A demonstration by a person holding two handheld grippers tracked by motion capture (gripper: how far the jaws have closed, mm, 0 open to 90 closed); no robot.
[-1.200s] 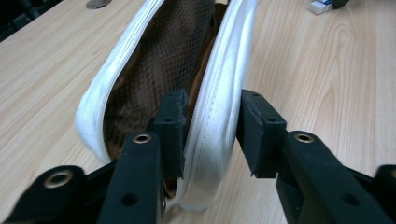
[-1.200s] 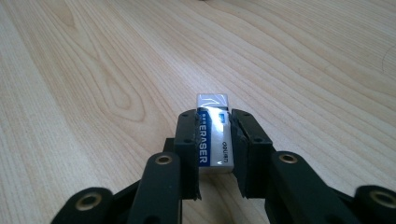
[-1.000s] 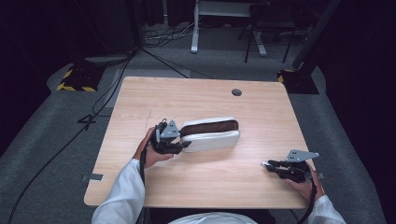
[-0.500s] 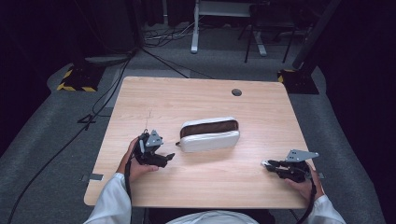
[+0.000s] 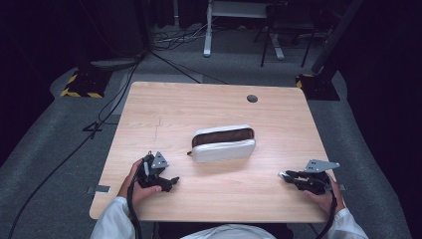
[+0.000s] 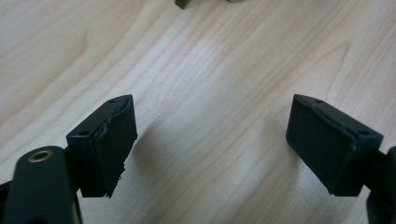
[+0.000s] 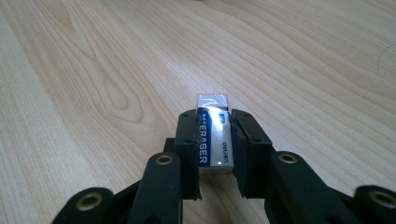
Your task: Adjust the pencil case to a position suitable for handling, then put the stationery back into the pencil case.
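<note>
Wooden table [image 5: 209, 104], pale and bare, lies under both tools. The right gripper [image 7: 214, 140] sits near the table's front edge with its jaws pinched tight on a white eraser [image 7: 213, 135]. The left gripper [image 6: 210, 140] has just opened its jaws wide, with nothing between them. Just ahead of it and a bit to its right lies the white pencil case [image 5: 223, 143], which it held before and has now backed away from. Farther off is grey floor [image 5: 64, 134] with cables, then dark room.

One pencil case [image 5: 223, 143], one eraser [image 7: 213, 135]
</note>
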